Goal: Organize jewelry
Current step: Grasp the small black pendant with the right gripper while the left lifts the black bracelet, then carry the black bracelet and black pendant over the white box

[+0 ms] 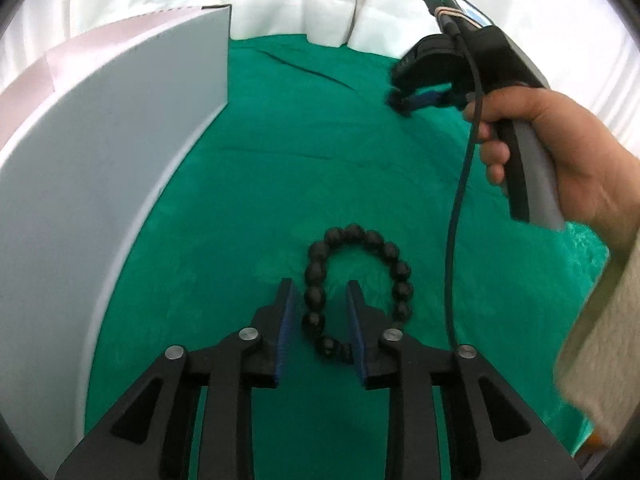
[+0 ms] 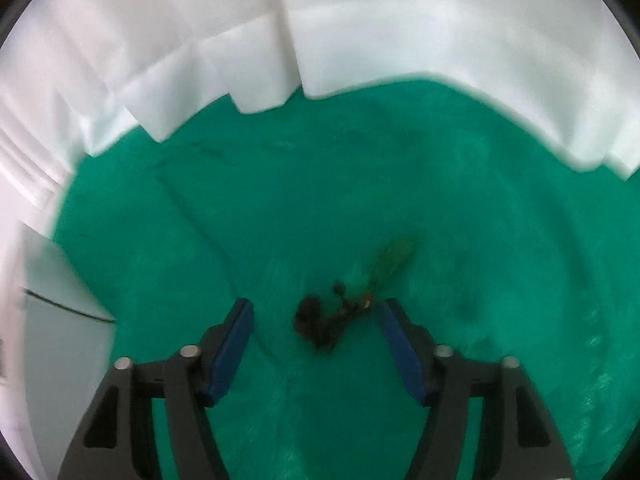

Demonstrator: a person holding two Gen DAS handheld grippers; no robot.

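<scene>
A black bead bracelet lies in a loop on the green cloth. My left gripper hovers over its left strand, jaws drawn nearly together. The beads show through the narrow gap and the pads do not press on them. In the blurred right wrist view, a dark tangle of jewelry with a brownish elongated piece lies on the cloth. My right gripper stands open around it, pads apart from it. From the left wrist view the right gripper is at the far right, held low by a hand.
A white box stands along the left; its corner also shows in the right wrist view. White draped fabric bounds the cloth at the back. A black cable hangs from the right gripper near the bracelet.
</scene>
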